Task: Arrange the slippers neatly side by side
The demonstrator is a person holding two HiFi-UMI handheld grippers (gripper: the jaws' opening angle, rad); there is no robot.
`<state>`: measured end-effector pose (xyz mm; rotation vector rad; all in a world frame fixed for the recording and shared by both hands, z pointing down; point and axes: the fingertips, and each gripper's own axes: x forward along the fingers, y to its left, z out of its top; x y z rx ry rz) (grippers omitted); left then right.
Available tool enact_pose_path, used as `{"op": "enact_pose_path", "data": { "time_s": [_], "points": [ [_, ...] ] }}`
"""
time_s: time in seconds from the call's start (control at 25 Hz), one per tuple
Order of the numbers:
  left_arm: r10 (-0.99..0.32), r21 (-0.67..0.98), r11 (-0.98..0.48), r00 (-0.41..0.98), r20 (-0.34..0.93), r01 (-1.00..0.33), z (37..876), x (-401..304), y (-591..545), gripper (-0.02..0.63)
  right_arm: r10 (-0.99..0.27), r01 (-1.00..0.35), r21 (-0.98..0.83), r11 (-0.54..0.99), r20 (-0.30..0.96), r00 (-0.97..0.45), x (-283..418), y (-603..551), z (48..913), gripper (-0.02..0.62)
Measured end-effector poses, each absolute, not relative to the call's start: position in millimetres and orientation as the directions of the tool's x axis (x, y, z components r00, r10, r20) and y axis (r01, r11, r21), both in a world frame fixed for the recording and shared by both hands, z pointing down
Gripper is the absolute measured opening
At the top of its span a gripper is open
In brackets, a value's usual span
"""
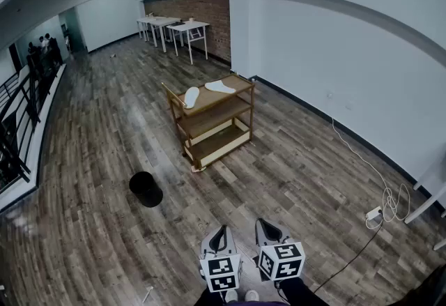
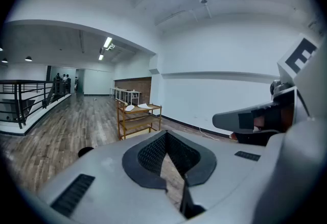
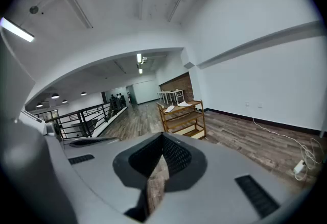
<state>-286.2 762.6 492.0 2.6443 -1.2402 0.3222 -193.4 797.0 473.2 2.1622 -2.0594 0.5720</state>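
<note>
1. Low in the head view, the left gripper (image 1: 221,231) and the right gripper (image 1: 267,225) hang side by side over the wooden floor (image 1: 90,228). Each has its jaws pressed together at the tips, with nothing between them.
2. A black bin (image 1: 145,189) stands on the floor, ahead and to the left.
3. Farther on, a wooden cart (image 1: 212,132) carries both white slippers on its top shelf. The left slipper (image 1: 191,97) and the right slipper (image 1: 219,87) lie apart, angled differently.
4. White tables (image 1: 174,24) stand by the far brick wall (image 1: 202,8).
</note>
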Motion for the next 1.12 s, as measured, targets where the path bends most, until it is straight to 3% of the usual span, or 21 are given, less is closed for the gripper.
{"op": "enact_pose_path", "data": {
  "time_s": [1.12],
  "points": [
    [-0.755, 0.116, -0.576, 0.581, 0.303, -0.809, 504, -323, 763, 0.000, -0.945, -0.963, -0.230, -0.140, 0.322, 0.060, -187, 800, 473, -0.002]
  ]
}}
